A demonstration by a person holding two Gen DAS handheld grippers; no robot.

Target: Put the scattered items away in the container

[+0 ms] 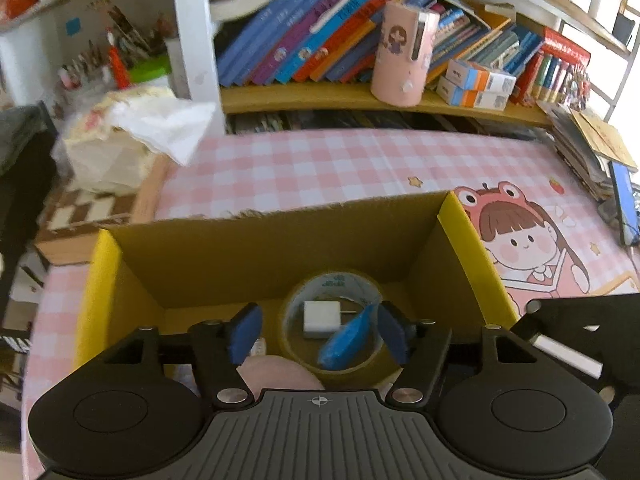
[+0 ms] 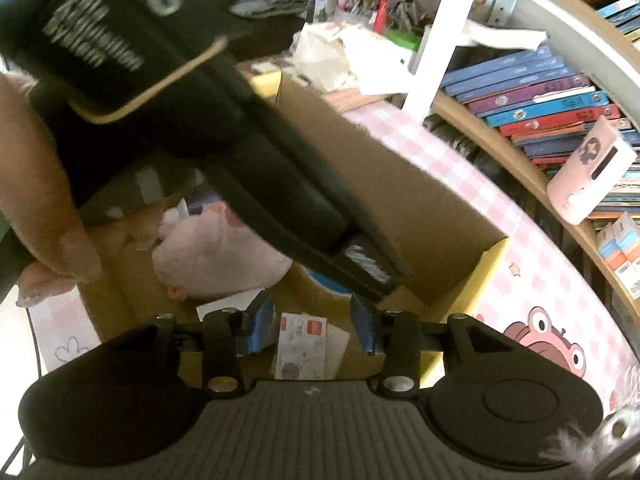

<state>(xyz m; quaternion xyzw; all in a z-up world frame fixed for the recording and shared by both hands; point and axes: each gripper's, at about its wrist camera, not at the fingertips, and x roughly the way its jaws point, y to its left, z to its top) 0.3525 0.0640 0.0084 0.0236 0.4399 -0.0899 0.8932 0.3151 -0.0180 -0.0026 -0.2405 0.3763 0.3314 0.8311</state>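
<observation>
A cardboard box [image 1: 280, 248] with yellow flaps stands on the pink checked desk mat. My left gripper [image 1: 320, 332] hangs over it, open. Below lies a tape roll [image 1: 294, 312] with a white charger [image 1: 321, 319] inside its ring. A blurred blue item [image 1: 347, 340] leans in the ring beside the right pad, not pinched. A pink plush [image 1: 276, 372] shows under the fingers. My right gripper [image 2: 311, 331] is open over the box [image 2: 400, 184], above a white card with red marks [image 2: 302, 350]. The pink plush [image 2: 224, 252] and part of the tape roll [image 2: 320, 280] lie beyond.
The left gripper's black body [image 2: 280, 184] crosses the right wrist view, held by a hand [image 2: 48, 200]. A shelf of books [image 1: 320, 40] and a pink cylinder [image 1: 402, 58] stand behind the desk. Tissue paper [image 1: 160, 128] lies at the left, stacked papers [image 1: 592, 152] at the right.
</observation>
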